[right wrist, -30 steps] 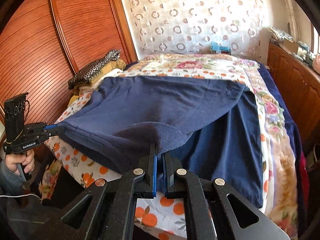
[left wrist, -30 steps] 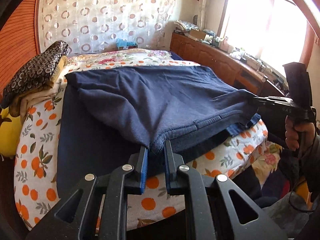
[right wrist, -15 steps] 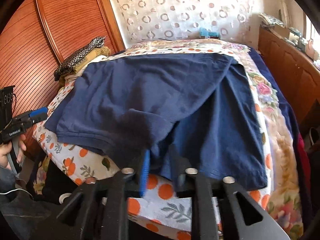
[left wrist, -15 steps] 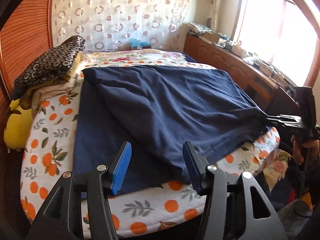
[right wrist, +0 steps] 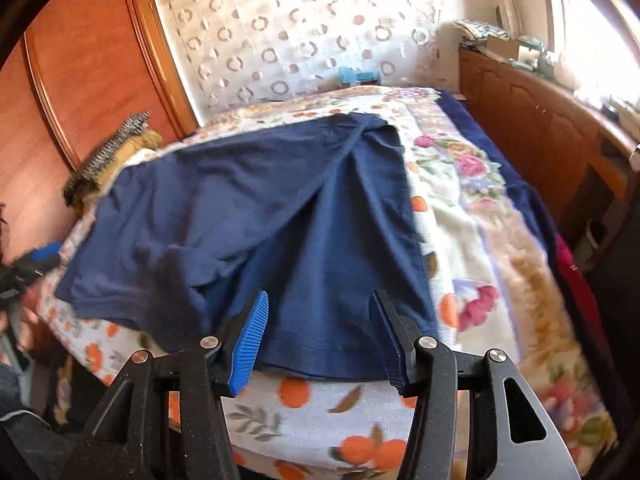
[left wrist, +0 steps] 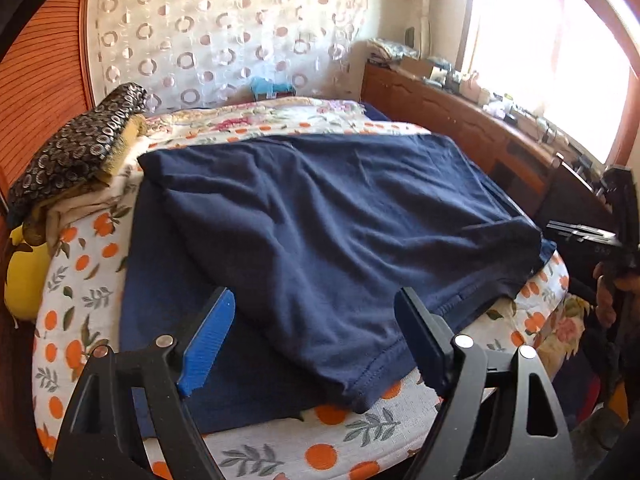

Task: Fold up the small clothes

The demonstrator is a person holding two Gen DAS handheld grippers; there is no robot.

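Observation:
A navy blue garment (left wrist: pixel 320 232) lies folded over itself on the bed, its hem near the front edge. My left gripper (left wrist: pixel 316 340) hangs just above that hem, its jaws opening, the cloth lying loose below them and not pinched. The right wrist view shows the same garment (right wrist: pixel 288 216) with the folded layer slanting across it. My right gripper (right wrist: pixel 320 332) stands over the near hem, jaws opening, nothing pressed between the blue pads. The other gripper (right wrist: pixel 36 264) shows at the left edge there, and the right one (left wrist: pixel 592 236) at the right edge of the left wrist view.
The bed (left wrist: pixel 280 440) wears an orange-print cover. A stack of folded patterned cloth (left wrist: pixel 76 144) and a yellow cushion (left wrist: pixel 24 276) sit at its left. A wooden wardrobe (right wrist: pixel 92 80) stands left, a cluttered wooden sideboard (left wrist: pixel 460 112) under the window right.
Both grippers let go of the navy garment and opened wide. The lifted fold dropped flat onto the bed. Both hands drew slightly back and down.

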